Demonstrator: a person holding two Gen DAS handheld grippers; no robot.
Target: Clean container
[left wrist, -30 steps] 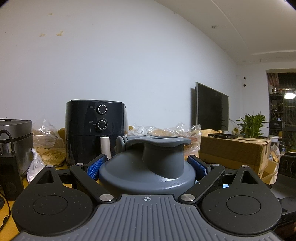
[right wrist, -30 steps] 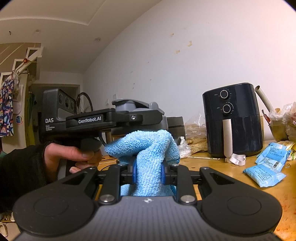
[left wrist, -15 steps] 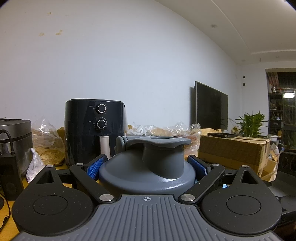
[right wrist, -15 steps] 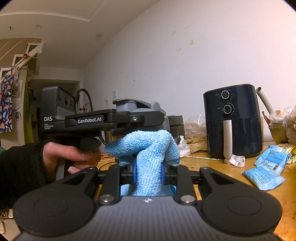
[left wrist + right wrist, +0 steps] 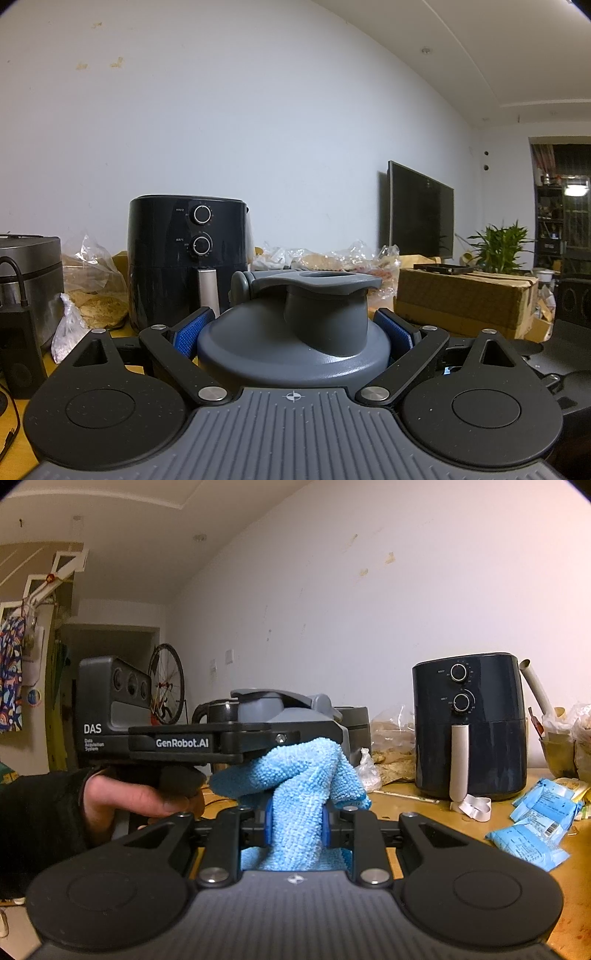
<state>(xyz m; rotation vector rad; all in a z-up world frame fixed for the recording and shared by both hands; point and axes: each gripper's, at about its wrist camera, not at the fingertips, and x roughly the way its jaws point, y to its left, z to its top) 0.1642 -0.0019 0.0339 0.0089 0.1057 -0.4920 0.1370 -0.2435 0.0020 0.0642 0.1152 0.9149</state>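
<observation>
A grey container [image 5: 295,332] with a domed lid and a wide spout fills the middle of the left wrist view. My left gripper [image 5: 293,328] is shut on it, its blue pads [image 5: 194,328] pressing both sides of the lid. In the right wrist view my right gripper [image 5: 295,823] is shut on a light blue microfibre cloth [image 5: 299,771]. The bunched top of the cloth sits just under the left gripper's black finger. The container's lid [image 5: 273,705] shows above that finger; the body below is hidden. A person's hand [image 5: 140,797] in a dark sleeve grips the left handle.
A black air fryer [image 5: 469,723] stands on the wooden table [image 5: 406,805] against the wall. Blue packets [image 5: 532,830] lie at the right. Plastic bags of food [image 5: 92,288], a cardboard box [image 5: 461,302] and a dark appliance [image 5: 29,273] crowd the back.
My right gripper has risen a little with the cloth, so the cloth's top now sits closer under the left gripper. The left gripper and container have stayed put.
</observation>
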